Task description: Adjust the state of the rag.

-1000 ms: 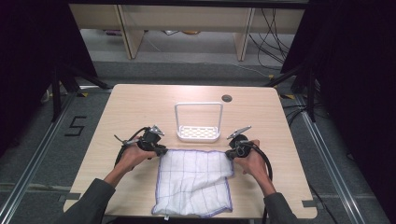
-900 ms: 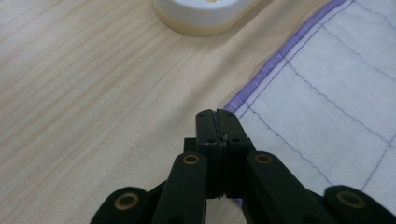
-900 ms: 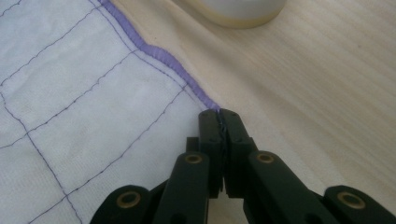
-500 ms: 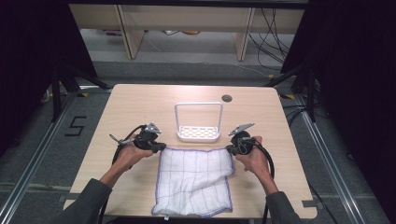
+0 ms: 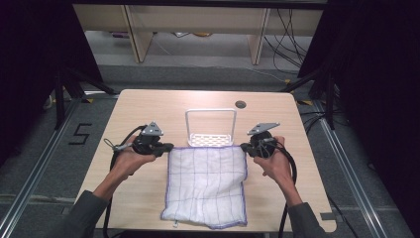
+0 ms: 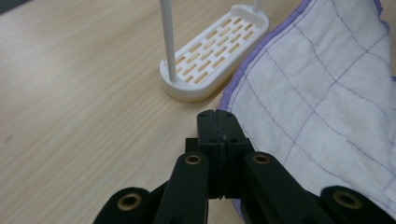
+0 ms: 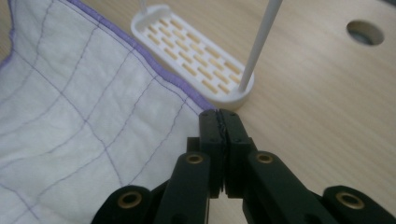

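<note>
A white cloth (image 5: 208, 183) with purple grid lines and a purple hem lies on the near half of the wooden table (image 5: 148, 106). Its far edge is stretched straight between the two grippers. My left gripper (image 5: 170, 147) is shut on the far left corner, and my right gripper (image 5: 244, 148) is shut on the far right corner. In the left gripper view the jaws (image 6: 218, 114) are pressed together with the cloth (image 6: 317, 93) running off to their right. In the right gripper view the shut jaws (image 7: 219, 114) have the cloth (image 7: 70, 107) on their left.
A white slotted rack (image 5: 211, 140) with a tall wire hoop stands just beyond the cloth's far edge, between the grippers; it appears close in both gripper views (image 6: 215, 51) (image 7: 196, 51). A round cable hole (image 5: 240, 104) sits farther back. Black cables trail from both hands.
Both hands have risen and drawn apart a little. The cloth's far edge, bunched at the right corner before, is now pulled taut and straight between the grippers.
</note>
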`<state>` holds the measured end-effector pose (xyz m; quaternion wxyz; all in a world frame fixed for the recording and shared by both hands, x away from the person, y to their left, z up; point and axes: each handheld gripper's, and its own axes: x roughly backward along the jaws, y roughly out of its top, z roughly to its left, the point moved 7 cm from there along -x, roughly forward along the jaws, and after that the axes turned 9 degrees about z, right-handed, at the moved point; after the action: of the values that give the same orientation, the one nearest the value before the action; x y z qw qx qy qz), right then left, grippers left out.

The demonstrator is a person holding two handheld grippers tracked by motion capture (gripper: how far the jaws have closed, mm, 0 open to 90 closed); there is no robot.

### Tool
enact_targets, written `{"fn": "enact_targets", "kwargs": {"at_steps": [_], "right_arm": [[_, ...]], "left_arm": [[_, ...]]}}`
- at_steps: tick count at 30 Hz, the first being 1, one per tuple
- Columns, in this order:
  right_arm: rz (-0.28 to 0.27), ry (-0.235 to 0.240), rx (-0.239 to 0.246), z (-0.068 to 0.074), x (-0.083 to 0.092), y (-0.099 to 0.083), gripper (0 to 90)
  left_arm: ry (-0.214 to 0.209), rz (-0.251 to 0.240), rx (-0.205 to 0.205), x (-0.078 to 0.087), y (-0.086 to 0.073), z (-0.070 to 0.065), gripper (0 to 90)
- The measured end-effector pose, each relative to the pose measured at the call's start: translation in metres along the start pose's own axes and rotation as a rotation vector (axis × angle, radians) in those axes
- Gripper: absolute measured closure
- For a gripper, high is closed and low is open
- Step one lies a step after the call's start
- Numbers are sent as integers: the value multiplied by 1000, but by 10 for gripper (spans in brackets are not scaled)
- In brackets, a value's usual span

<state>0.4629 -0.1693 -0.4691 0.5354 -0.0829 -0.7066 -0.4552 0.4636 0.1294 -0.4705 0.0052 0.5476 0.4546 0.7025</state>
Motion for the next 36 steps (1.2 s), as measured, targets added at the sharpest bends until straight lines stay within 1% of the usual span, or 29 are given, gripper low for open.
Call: {"fn": "enact_targets", "kwargs": {"at_steps": [1,2,3,5,7,8,9,10,12,15,16,17,18,19,20,21,22,23,24,25,26,27,28,29,30,31,33,34,36], "right_arm": [[-22,-14,5,0,5,3,897],[-20,-4,5,1,13,5,896],[-39,-8,2,2,19,7,896],[-67,-25,16,2,30,12,897],[-87,-26,28,3,36,17,896],[-116,-41,54,2,38,20,896],[-108,-42,52,3,39,21,896],[-120,-41,68,3,40,22,896],[-129,-46,68,4,40,23,896],[-139,-50,74,2,43,26,896],[-151,-49,75,2,44,28,896],[-159,-45,78,4,45,28,896],[-163,-46,95,5,46,29,896],[-171,-49,78,7,46,28,896],[-179,-42,99,12,47,24,896],[-179,-42,99,12,47,24,896],[-182,-40,117,16,47,20,896],[-181,-29,116,22,48,14,896],[-176,-30,129,25,49,9,896],[-179,-27,126,30,49,3,896],[-182,-30,142,34,50,-2,896],[-183,-25,146,38,51,-8,896],[-188,-25,144,42,52,-14,896],[-185,-21,130,47,54,-21,896],[-190,-19,148,50,55,-26,896],[-185,-11,146,53,56,-32,895],[-171,0,129,60,56,-43,896],[-174,3,147,61,55,-47,895],[-155,20,131,66,53,-58,895]], "left_arm": [[4,-13,-4,6,2,-1,894],[2,-24,16,11,4,-3,894],[10,-48,-7,17,8,-2,894],[22,-66,-15,26,14,-2,894],[34,-81,-23,31,17,-2,894],[34,-89,-25,33,19,-2,894],[40,-99,-28,34,20,-2,894],[47,-108,-33,35,21,-2,894],[39,-128,-19,39,23,1,894],[49,-150,-4,46,30,4,894],[49,-155,-17,47,31,3,894],[53,-139,-50,48,30,1,894],[51,-150,-50,47,29,-1,893],[49,-151,-56,47,27,-4,894],[39,-155,-69,47,23,-9,893],[20,-156,-70,46,17,-16,893],[9,-134,-99,46,7,-24,894],[1,-126,-110,46,2,-30,894],[-21,-138,-106,45,-4,-38,894],[-33,-126,-116,46,-11,-44,893],[-46,-128,-119,46,-18,-49,893],[-54,-111,-137,47,-26,-52,893],[-65,-121,-118,47,-32,-56,893],[-69,-106,-117,49,-39,-57,893],[-77,-108,-120,50,-45,-60,893],[-87,-102,-118,50,-51,-63,893],[-103,-90,-115,46,-64,-70,893],[-108,-82,-117,44,-70,-72,893],[-136,-57,-113,38,-82,-78,893]]}}
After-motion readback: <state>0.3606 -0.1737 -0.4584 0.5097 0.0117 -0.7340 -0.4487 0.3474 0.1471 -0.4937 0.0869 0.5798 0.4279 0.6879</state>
